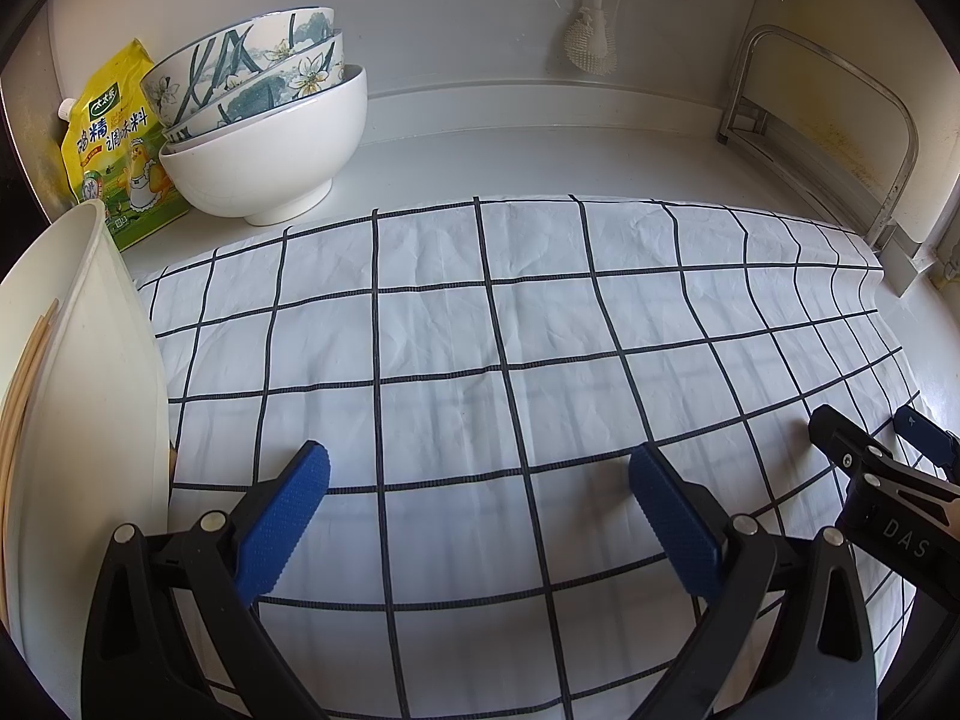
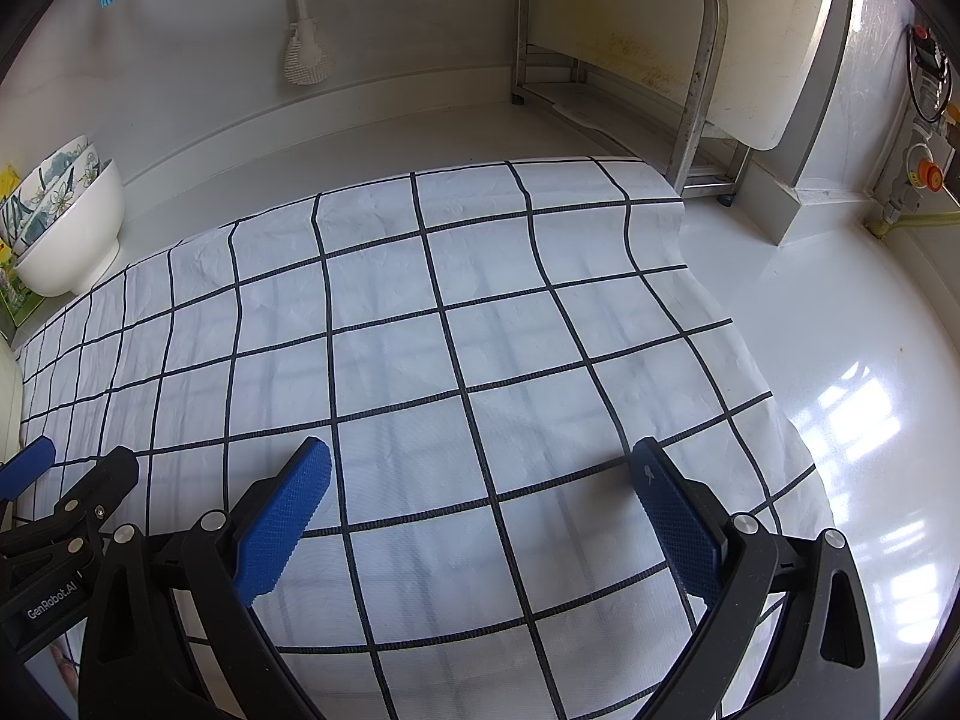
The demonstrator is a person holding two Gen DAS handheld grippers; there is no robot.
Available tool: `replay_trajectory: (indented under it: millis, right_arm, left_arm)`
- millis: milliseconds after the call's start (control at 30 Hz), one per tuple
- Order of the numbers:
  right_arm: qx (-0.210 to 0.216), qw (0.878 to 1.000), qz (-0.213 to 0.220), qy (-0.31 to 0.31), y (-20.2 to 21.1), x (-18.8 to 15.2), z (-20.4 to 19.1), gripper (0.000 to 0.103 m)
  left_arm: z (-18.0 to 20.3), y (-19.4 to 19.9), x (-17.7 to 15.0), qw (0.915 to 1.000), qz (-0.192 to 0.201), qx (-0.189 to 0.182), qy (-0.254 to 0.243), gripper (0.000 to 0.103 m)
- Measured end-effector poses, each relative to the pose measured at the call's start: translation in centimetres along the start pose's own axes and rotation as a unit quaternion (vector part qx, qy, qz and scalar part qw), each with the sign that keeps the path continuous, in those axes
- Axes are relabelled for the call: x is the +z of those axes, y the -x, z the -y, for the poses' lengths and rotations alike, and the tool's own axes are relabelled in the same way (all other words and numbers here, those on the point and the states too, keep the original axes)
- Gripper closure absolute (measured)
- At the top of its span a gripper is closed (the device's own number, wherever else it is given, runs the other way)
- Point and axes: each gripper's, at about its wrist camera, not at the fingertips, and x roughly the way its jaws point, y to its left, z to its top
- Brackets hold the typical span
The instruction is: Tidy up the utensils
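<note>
Both sets of jaws sit wide apart and hold nothing: the left gripper (image 1: 479, 474) and the right gripper (image 2: 480, 468) hover side by side over the near half of the checked cloth (image 1: 480, 324) that covers the middle of the counter (image 2: 840, 360). No utensil lies on the cloth in either view. The only utensils I can find are the chopsticks (image 1: 24, 372), pale sticks already standing inside the white container (image 1: 90, 396) at the counter's left edge, just beside my left gripper. Stacked bowls (image 1: 264, 114) and a yellow seasoning pouch (image 1: 114, 138) occupy the far-left corner; a metal rack (image 2: 618, 54) stands at the far-right corner. Judgement: the sorting looks close to finished, or the remaining pieces are out of frame; I cannot tell which. To do this step well I would sweep both wrists slowly toward the near edge and the left side to check for strays, keep the jaws apart and level, and stay clear of the container rim so the chopsticks are not knocked over.
</note>
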Motion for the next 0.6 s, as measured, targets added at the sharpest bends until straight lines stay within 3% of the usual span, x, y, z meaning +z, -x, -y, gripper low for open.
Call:
replay_trajectory:
  millis: [600]
  right_arm:
    - [0.000, 1.000, 0.000, 0.000, 0.10, -0.01, 0.02, 0.008]
  left_arm:
    - [-0.18, 0.10, -0.08, 1.0000, -0.008, -0.003, -0.004, 0.005]
